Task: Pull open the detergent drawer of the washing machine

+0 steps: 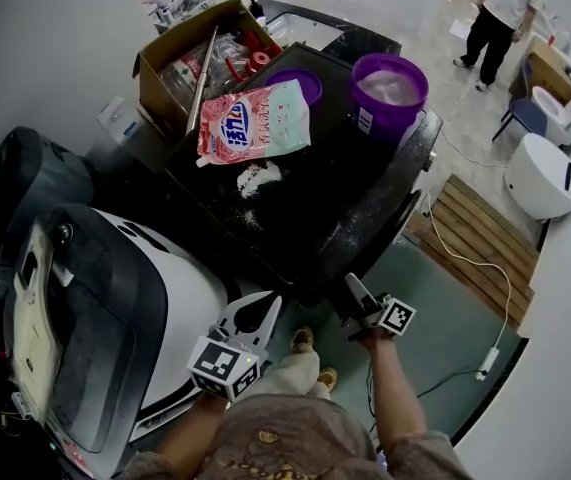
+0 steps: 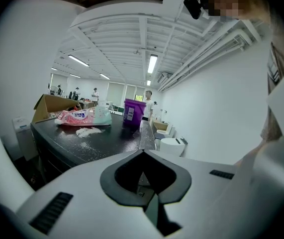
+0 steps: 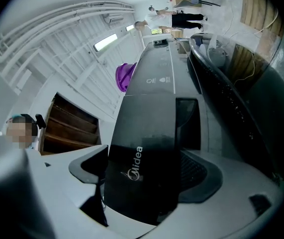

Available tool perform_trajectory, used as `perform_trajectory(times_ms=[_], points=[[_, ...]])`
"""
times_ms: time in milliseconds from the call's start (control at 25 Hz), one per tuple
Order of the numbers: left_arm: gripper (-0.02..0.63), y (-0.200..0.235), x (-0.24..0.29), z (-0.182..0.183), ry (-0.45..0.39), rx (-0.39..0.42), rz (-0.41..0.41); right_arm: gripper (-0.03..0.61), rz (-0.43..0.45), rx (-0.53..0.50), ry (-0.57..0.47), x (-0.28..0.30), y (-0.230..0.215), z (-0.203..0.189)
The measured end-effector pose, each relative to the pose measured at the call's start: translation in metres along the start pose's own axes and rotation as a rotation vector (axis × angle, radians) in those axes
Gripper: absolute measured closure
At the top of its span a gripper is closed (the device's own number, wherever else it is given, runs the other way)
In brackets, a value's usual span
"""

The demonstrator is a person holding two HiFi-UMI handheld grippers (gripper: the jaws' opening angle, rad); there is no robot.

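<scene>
1. My right gripper (image 3: 145, 169) stands wide open with the detergent drawer (image 3: 146, 153) between its jaws. I cannot see the pads pressing on it yet.
2. The drawer is the glossy dark panel on the front edge of the washing machine (image 1: 315, 198), at the corner nearest me.
3. My left gripper (image 2: 142, 156) is closed and empty, held off the near-left corner.
4. I judge the drawer front to be stiff, smooth plastic, likely slippery, on a light tray that slides.
5. I would pinch the panel across its two side edges and pull straight out, level, so it does not bind.
6. The detergent bag (image 1: 255, 120) and purple bucket (image 1: 389, 93) sit well back on top.
</scene>
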State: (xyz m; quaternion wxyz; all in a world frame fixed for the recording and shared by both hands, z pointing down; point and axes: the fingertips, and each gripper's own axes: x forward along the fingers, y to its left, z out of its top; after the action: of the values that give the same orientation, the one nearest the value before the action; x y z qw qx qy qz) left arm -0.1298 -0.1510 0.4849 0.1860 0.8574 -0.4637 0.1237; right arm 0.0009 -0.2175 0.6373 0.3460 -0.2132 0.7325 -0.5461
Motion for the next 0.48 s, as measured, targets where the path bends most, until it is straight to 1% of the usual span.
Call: perform_trajectory(times_ms=[120, 200, 480], points=[[0.594, -0.0019, 0.0023, -0.0008, 0.001, -0.004, -0.005, 0.166, 0.014, 0.019, -0.007, -0.0013, -0.0011, 0.0009], [0.594, -0.0033, 0.0033, -0.0012, 0.004, -0.003, -0.009, 0.189, 0.022, 0.041, -0.008, -0.0022, -0.0019, 0.0012], [0.594, -0.0068, 0.0055, -0.0025, 0.009, -0.006, -0.012, 0.193, 0.024, 0.075, 0.001, -0.0045, -0.005, 0.002]])
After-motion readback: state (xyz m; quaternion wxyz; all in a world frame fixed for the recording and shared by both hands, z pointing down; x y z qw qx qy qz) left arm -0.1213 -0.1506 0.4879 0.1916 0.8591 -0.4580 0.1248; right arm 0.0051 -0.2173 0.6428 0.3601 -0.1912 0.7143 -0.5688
